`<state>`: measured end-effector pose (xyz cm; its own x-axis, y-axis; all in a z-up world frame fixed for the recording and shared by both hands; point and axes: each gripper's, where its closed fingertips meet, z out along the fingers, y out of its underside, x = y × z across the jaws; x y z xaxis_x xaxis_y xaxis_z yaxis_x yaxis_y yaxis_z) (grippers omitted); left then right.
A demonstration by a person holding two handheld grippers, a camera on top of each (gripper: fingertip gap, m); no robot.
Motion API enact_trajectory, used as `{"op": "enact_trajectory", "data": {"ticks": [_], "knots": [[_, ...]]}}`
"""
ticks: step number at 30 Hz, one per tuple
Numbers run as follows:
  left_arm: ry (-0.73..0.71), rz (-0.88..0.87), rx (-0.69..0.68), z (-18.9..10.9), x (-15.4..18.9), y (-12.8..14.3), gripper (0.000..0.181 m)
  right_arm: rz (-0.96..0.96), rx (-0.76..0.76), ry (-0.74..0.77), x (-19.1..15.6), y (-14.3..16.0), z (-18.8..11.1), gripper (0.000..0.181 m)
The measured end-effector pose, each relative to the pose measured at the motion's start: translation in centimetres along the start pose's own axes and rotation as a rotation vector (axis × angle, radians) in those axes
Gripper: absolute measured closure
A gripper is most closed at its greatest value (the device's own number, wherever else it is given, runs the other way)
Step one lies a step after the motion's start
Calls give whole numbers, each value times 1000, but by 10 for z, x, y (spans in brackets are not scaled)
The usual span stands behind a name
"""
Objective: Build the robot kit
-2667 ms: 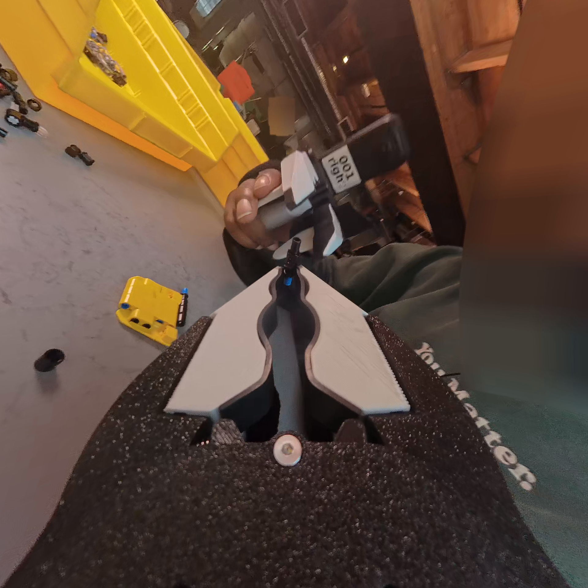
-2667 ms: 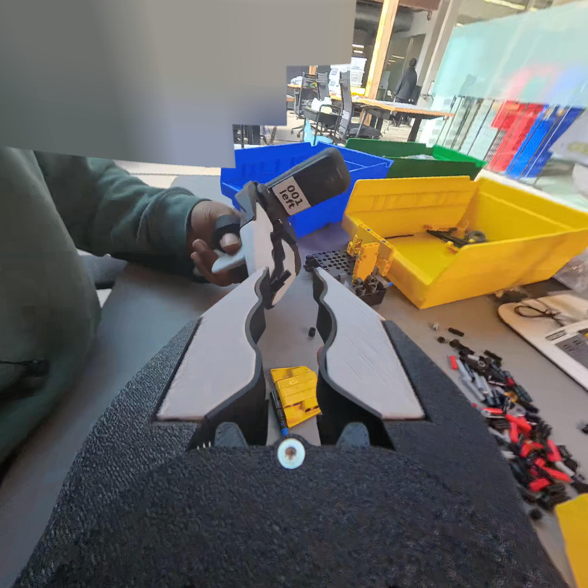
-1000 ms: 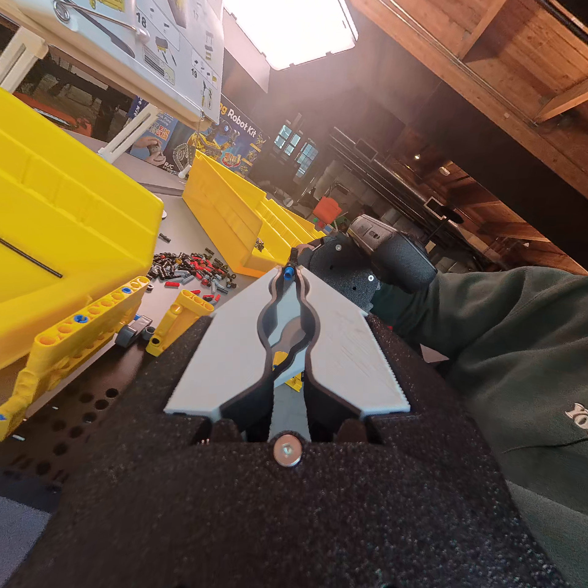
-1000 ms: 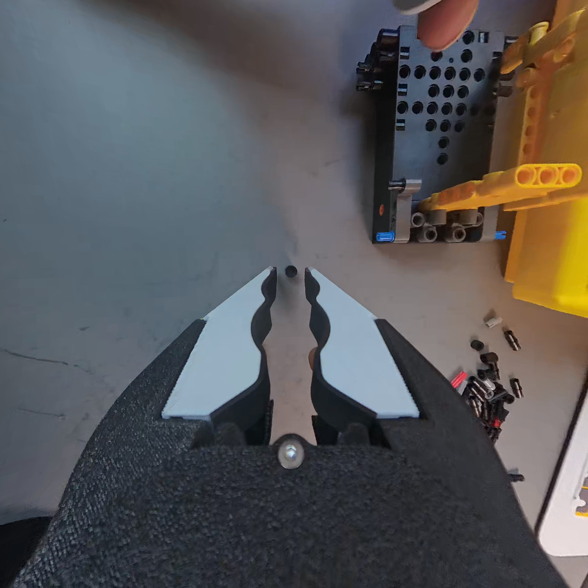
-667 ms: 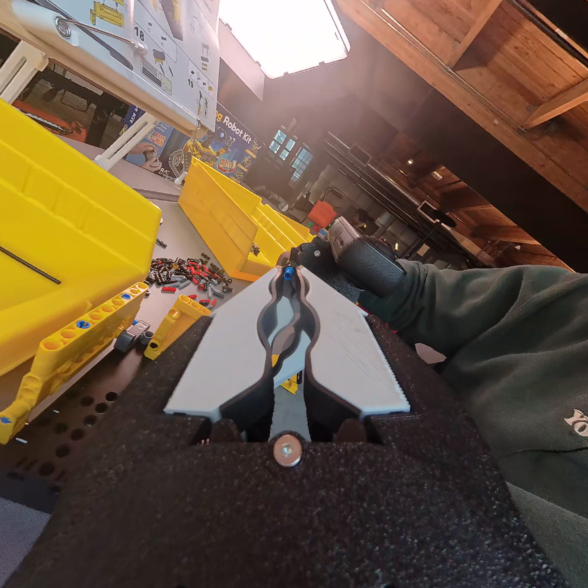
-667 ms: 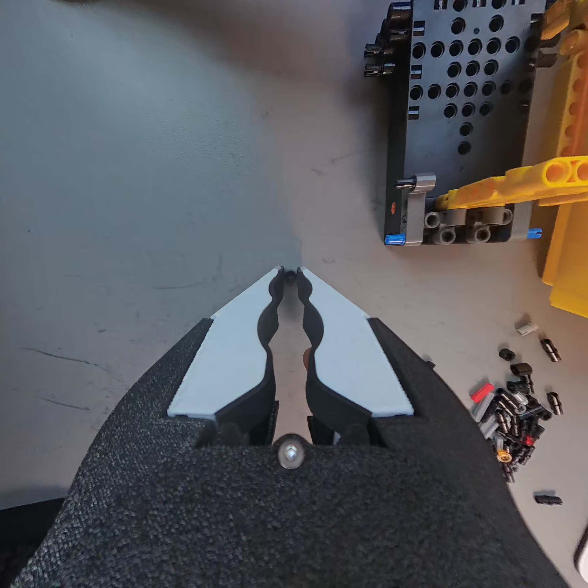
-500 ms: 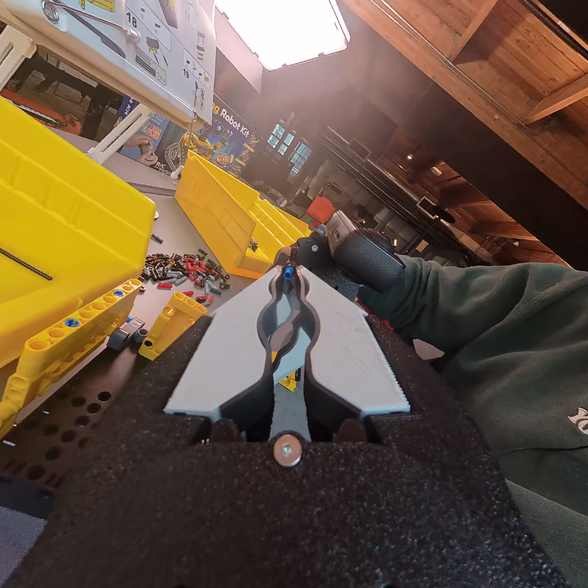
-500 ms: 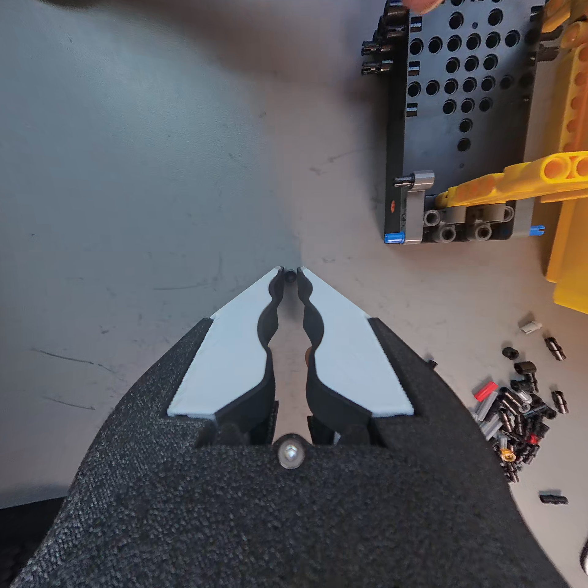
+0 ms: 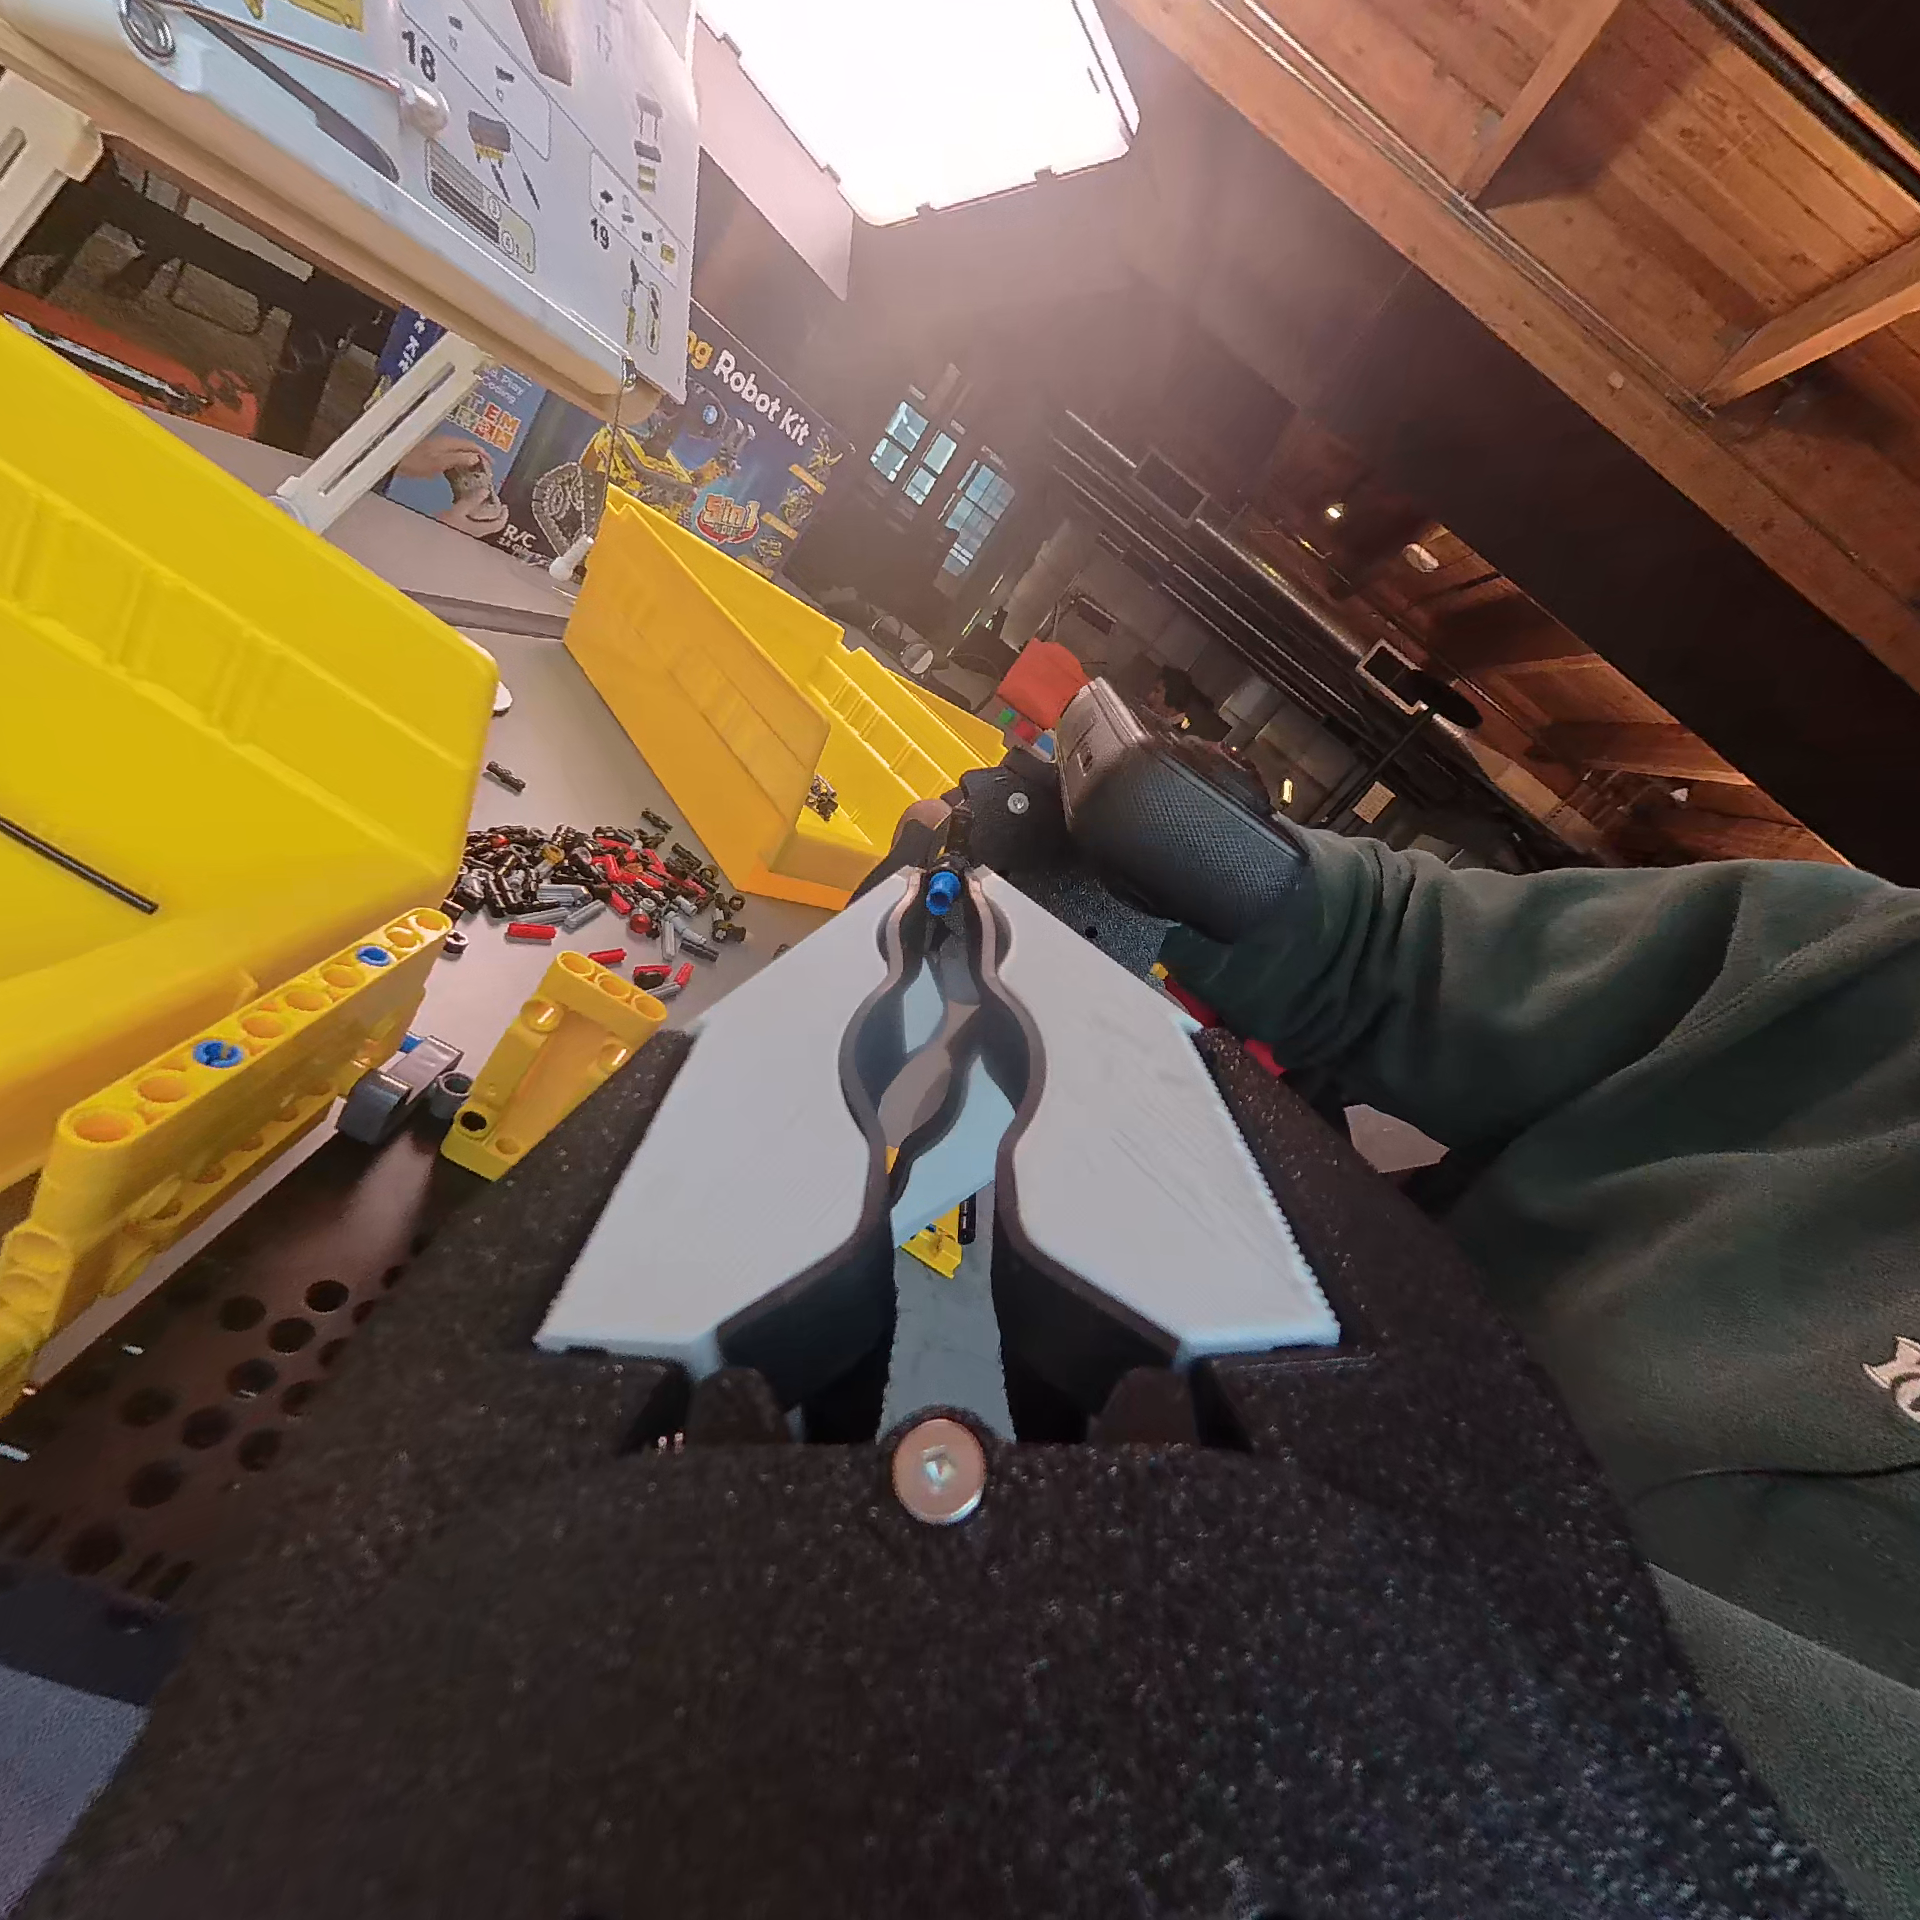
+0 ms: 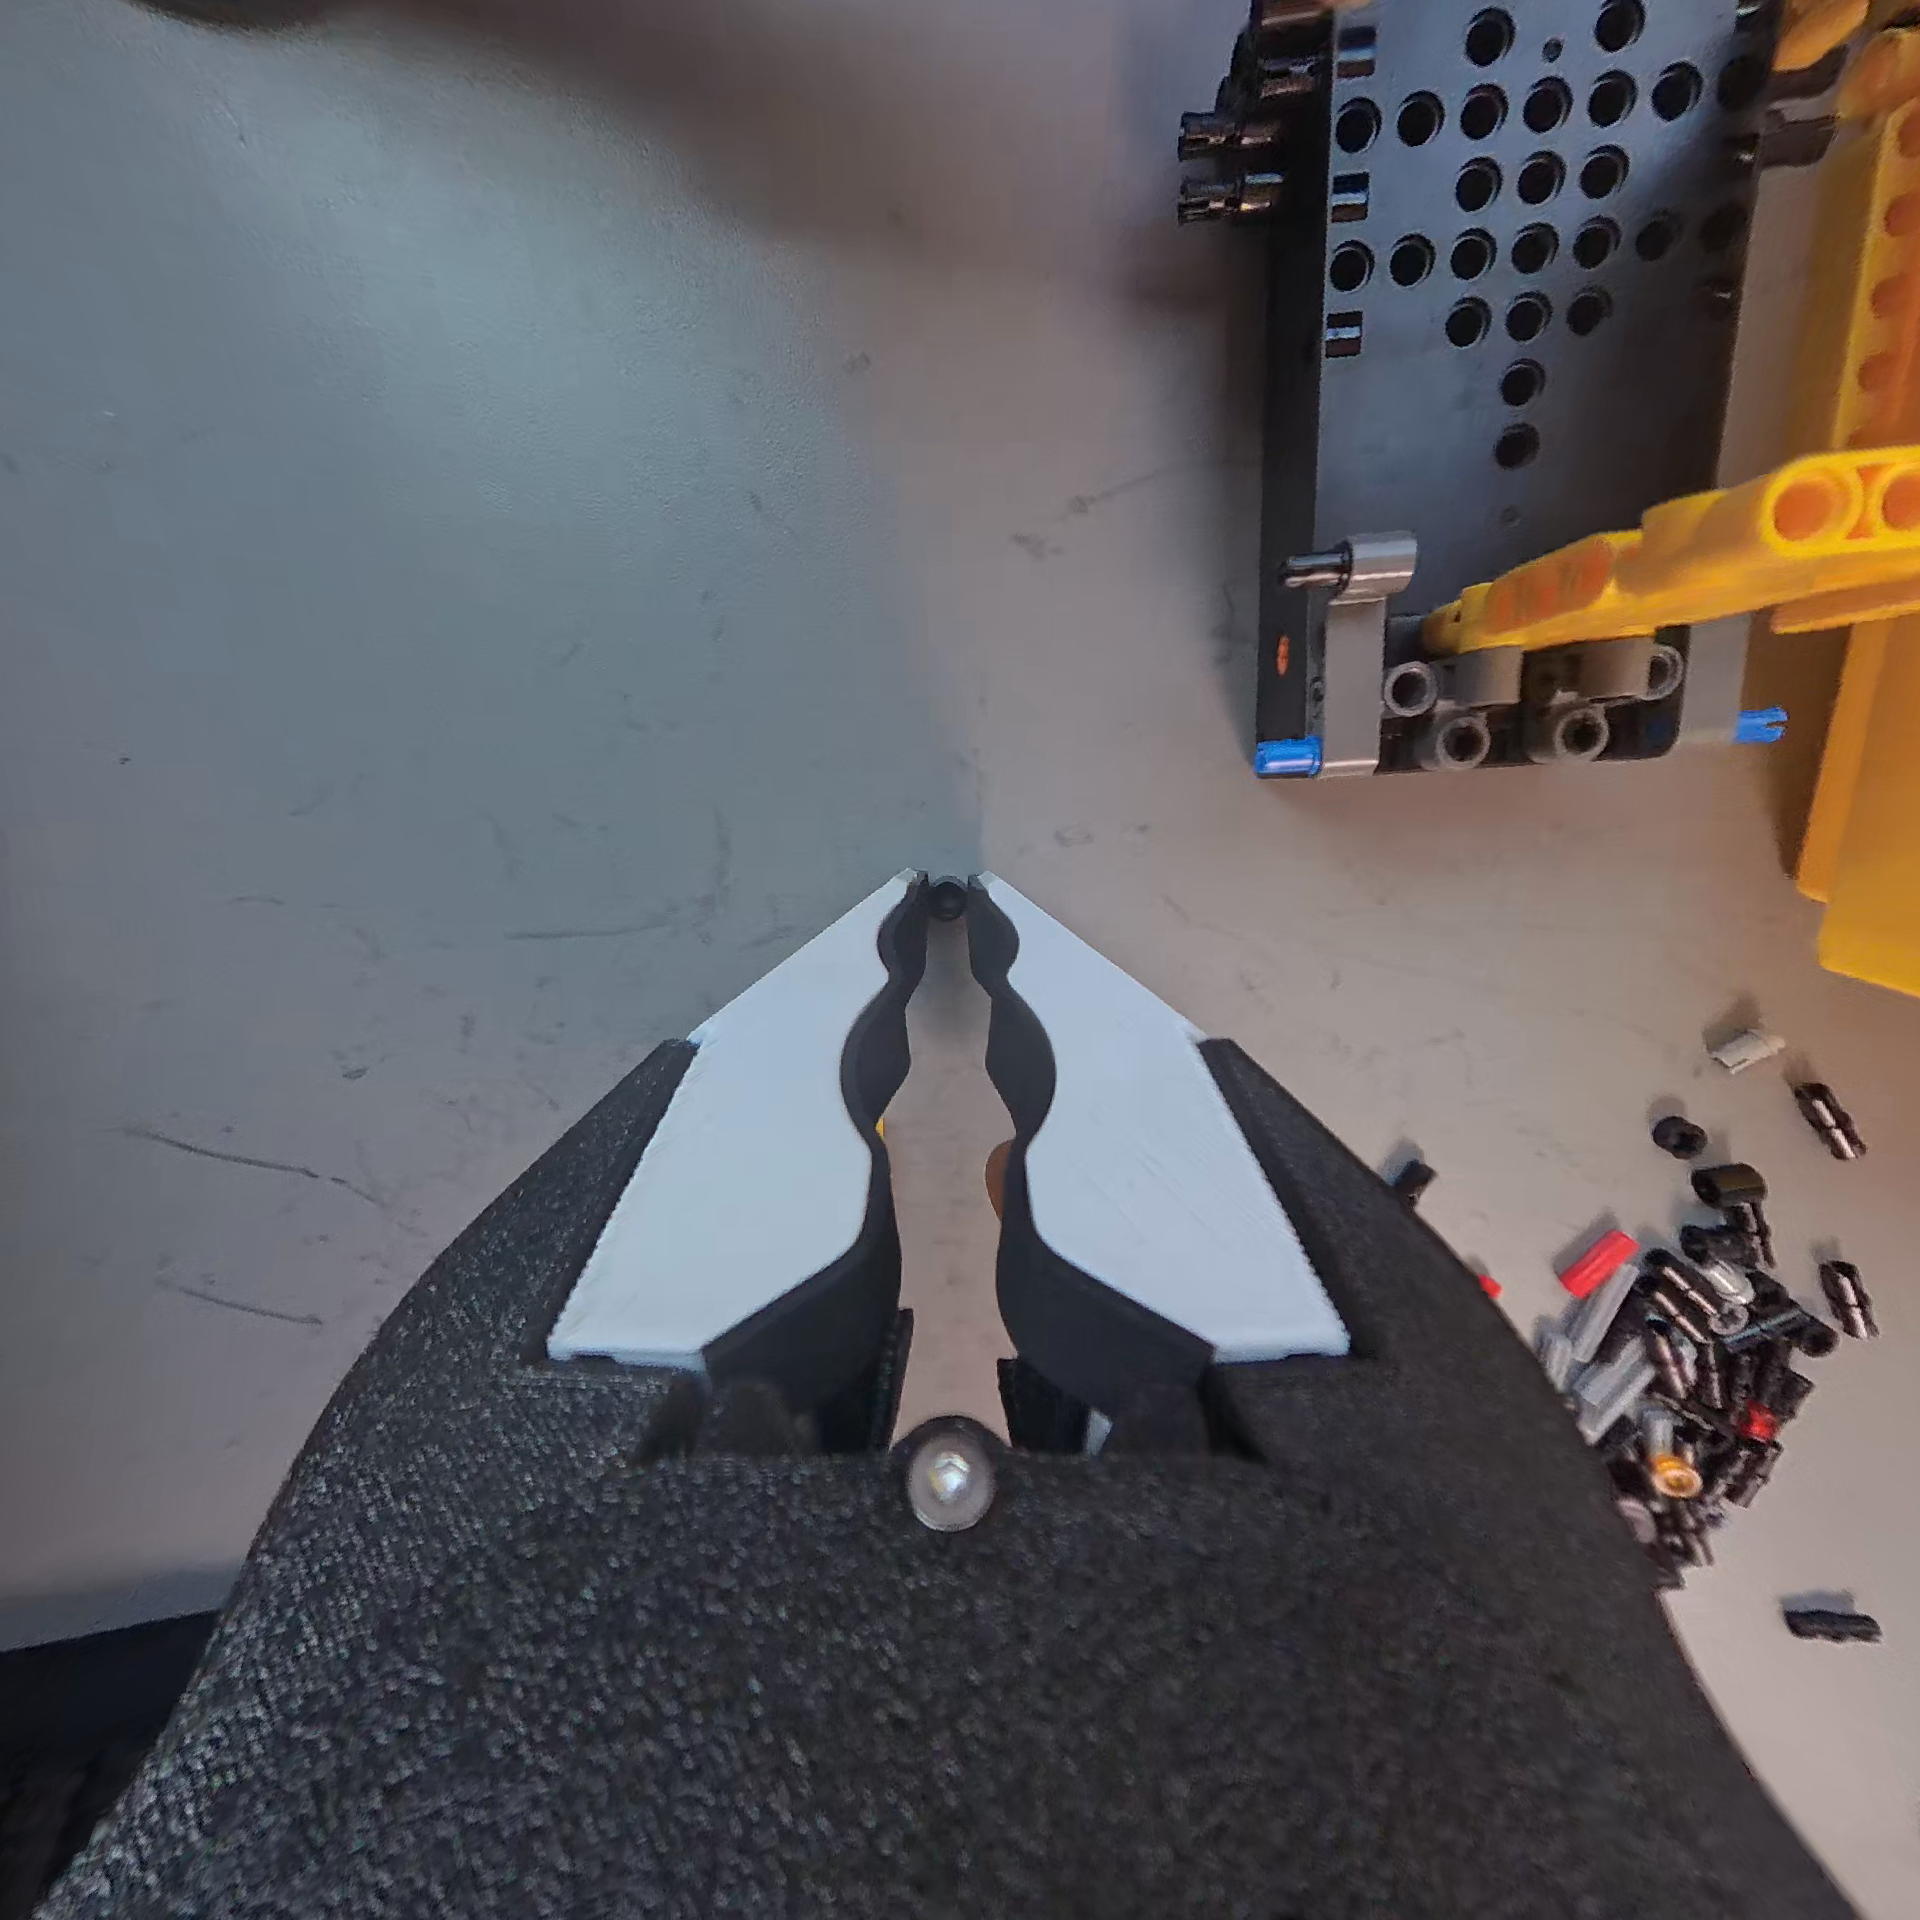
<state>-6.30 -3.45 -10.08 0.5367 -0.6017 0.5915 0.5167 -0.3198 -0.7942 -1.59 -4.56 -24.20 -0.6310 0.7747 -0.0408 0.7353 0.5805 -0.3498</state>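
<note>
My left gripper (image 9: 943,891) is shut on a small blue and black pin (image 9: 942,885) at its tips, held above the table. Beyond it, the other gripper (image 9: 1143,821) shows in a gloved hand with a green sleeve. My right gripper (image 10: 945,896) points down at the grey table (image 10: 436,540) and is shut on a small black bush (image 10: 945,898) at its tips. A black perforated plate (image 10: 1496,343) with grey connectors and a yellow beam (image 10: 1704,551) lies to the upper right.
Yellow bins (image 9: 208,727) (image 9: 727,696) stand on the table, with a pile of small black, red and grey pins (image 9: 592,883) (image 10: 1704,1340) between them. A yellow liftarm (image 9: 208,1081) and yellow block (image 9: 551,1060) sit on the black plate (image 9: 208,1371). An instruction booklet (image 9: 468,145) stands behind. Left tips to right tips: about 15 cm. The black perforated plate (image 10: 1496,343) is about 11 cm from my right fingertips.
My right gripper closed from open onto the black bush on the table and has stayed there. My left gripper keeps the blue pin and has shifted only slightly.
</note>
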Motion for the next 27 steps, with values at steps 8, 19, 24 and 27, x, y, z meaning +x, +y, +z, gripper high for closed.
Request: {"op": "enact_trajectory", "data": {"ticks": [8, 19, 24, 27], "knots": [[82, -27, 25, 2, 13, -1, 176, 231, 802, 49, 2, -40, -103, 175], [272, -79, -2, 27, 56, 24, 176, 346, 1446, 92, -29, -31, -172, 175], [281, -93, -14, 32, 58, 30, 177, 334, 1444, 71, -30, -32, -167, 175], [290, -97, -19, 34, 60, 31, 177, 327, 1424, 69, -29, -32, -160, 174]]}}
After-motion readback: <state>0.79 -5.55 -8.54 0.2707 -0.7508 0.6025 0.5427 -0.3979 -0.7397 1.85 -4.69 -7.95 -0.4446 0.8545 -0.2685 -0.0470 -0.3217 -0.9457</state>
